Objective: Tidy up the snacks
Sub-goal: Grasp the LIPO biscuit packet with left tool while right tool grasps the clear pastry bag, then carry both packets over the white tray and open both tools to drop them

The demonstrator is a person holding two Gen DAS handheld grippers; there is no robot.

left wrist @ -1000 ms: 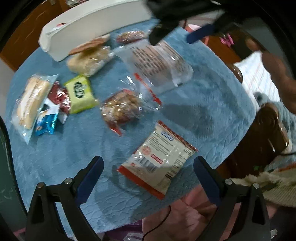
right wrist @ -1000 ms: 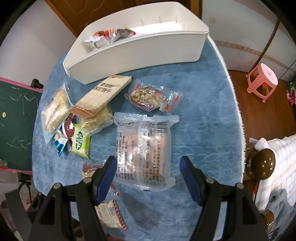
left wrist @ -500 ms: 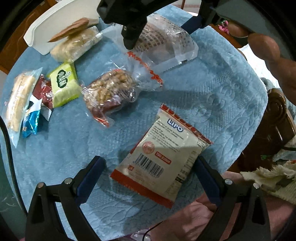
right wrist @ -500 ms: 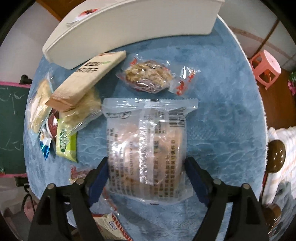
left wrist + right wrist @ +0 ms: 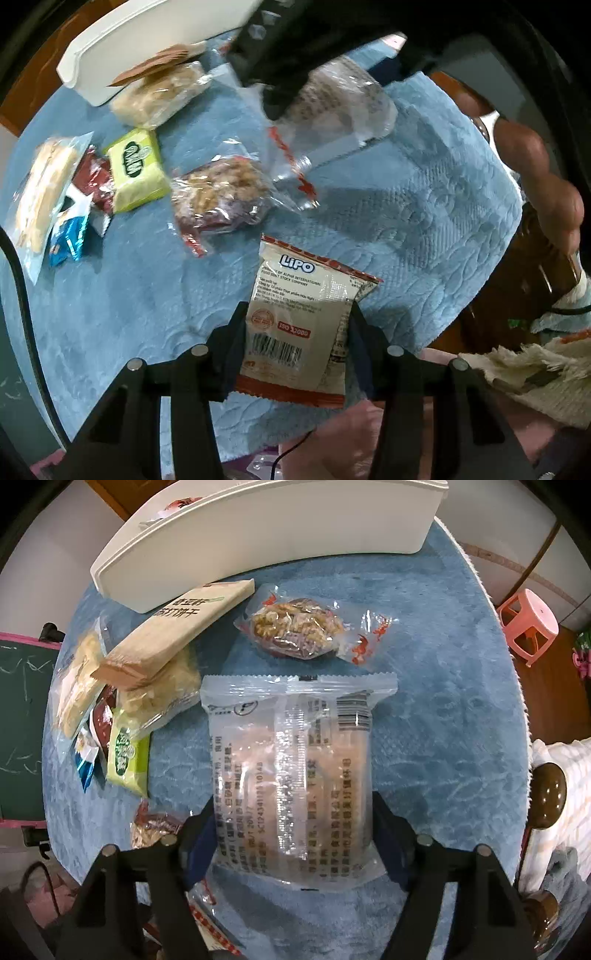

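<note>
A cream Lipo packet (image 5: 299, 280) with red ends lies near the front edge of the blue cloth. My left gripper (image 5: 297, 332) points down over it. Its jaws are closing and the pads press the packet's sides, creasing the right one. A large clear packet (image 5: 291, 757) with printed text lies mid-table. My right gripper (image 5: 293, 830) straddles its near half. Its jaws are closing and the pads touch the wrapper on both sides. That clear packet (image 5: 343, 99) also shows in the left wrist view, under the right gripper's dark body.
A white bin (image 5: 258, 542) stands at the back with a wrapped snack inside. A wafer box (image 5: 177, 627), a green packet (image 5: 127, 753), a nut packet (image 5: 295, 627) and several small snacks lie on the blue cloth (image 5: 443, 664). A wooden chair knob (image 5: 548, 794) stands at the right edge.
Both grippers came down toward the table. The left jaws closed from wide apart onto the Lipo packet. The right fingers now sit lower around the clear packet.
</note>
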